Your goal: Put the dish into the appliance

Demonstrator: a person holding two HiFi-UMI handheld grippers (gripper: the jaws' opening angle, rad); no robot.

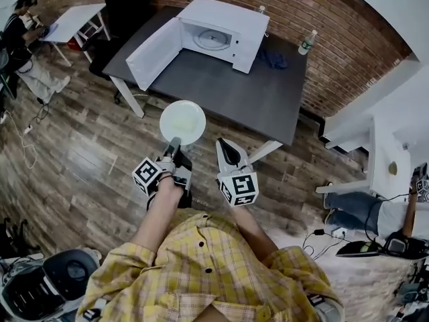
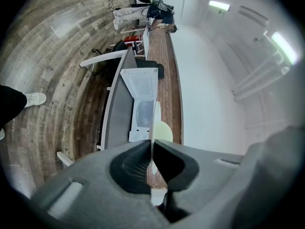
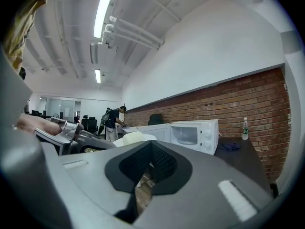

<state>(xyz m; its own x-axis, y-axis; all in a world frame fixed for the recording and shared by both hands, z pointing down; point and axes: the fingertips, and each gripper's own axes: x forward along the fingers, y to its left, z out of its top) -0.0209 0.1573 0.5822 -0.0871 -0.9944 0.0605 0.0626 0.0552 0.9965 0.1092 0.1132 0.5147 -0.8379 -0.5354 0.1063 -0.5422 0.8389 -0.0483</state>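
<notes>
The left tongs (image 1: 174,144) were pressed together on the near rim of a round, pale cream-white dish (image 1: 182,121). The left gripper view showed that rim as a thin edge pinched between the dark ribbed pads (image 2: 135,162). This grip at the very edge left the rest of the dish reaching out ahead of the tongs and roughly flat, probably so it could go in first through a narrow opening while the tongs stayed outside. The right tongs (image 1: 226,146) hung just beside the left, their jaws brought together on nothing, as the right gripper view (image 3: 151,146) made plain. They seemed to be held back as a spare, ready to steady the dish or handle the door. The dish was in the air over the wooden plank floor (image 1: 80,153), short of the near edge of the dark grey rectangular counter (image 1: 261,96). On the counter stood the boxy white microwave oven (image 1: 224,29), its hinged door (image 1: 153,54) swung fully wide toward the person. The cavity and its round glass turntable (image 1: 213,39) therefore lay open to a straight approach. A crumpled blue cloth (image 1: 273,60) and a clear plastic bottle (image 1: 307,42) sat off beside the oven, clear of that path.
</notes>
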